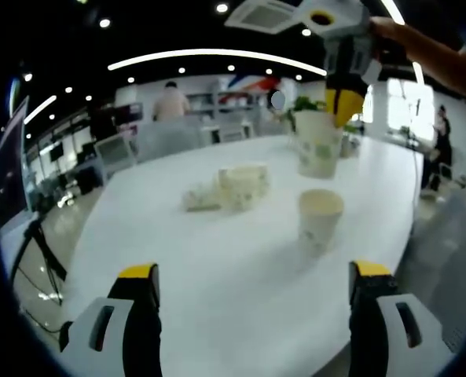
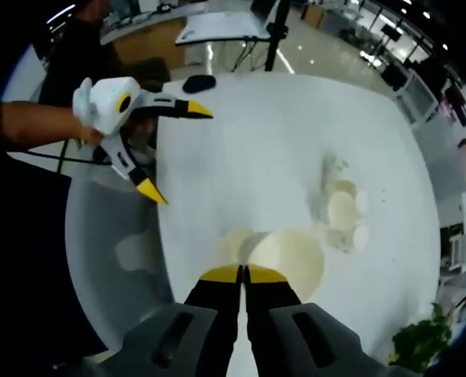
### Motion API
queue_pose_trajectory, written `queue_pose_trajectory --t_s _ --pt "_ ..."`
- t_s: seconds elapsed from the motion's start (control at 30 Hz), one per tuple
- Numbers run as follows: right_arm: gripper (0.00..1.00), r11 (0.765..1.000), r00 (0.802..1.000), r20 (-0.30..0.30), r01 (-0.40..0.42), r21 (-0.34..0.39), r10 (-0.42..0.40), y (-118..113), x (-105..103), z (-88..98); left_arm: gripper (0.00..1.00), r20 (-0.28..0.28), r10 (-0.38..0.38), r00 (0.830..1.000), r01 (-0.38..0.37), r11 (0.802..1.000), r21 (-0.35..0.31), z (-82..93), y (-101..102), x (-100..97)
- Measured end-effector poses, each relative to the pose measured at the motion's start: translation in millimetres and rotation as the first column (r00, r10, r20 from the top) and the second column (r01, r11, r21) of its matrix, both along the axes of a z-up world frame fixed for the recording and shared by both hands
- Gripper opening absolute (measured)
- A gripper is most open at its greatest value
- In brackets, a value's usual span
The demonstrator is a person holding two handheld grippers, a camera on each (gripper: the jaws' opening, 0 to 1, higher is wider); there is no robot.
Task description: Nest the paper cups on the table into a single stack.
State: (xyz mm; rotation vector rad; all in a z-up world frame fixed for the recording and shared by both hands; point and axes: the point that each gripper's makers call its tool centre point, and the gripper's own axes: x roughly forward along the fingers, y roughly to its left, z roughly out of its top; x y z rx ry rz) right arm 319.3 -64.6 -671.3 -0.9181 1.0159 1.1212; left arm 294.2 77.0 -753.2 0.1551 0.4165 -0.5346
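One white worktop [image 1: 217,251] in a bright office; right claw [image 2: 243,274] pinches a cup [image 1: 317,144] upright, mouth up, above another upright cup [image 1: 320,217]. Left claw [image 1: 252,279] gapes empty nearby.

table [image 1: 217,251]: smooth white, soft sheen under lights | paper cup [image 1: 320,216] ahead of left gripper's jaws: matt cream | held cup [image 1: 318,143]: matt paper, faint print | right gripper [image 2: 243,273]: yellow tips, grey plastic body
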Motion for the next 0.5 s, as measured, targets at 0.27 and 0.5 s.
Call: queue_pose_trajectory --t_s 0.27,0.5 --pt "0.0 1.0 1.0 -0.016 -0.026 -0.008 0.026 1.9 -10.6 -3.3 0.99 0.001 0.003 1.0 -0.003 1.0 -0.002 -0.1 0.2 0.5" --pt "0.0 0.999 0.999 -0.032 -0.034 -0.005 0.034 0.5 -9.5 -13.6 0.99 0.002 0.028 1.0 -0.028 1.0 -0.014 0.9 4.1 3.6"
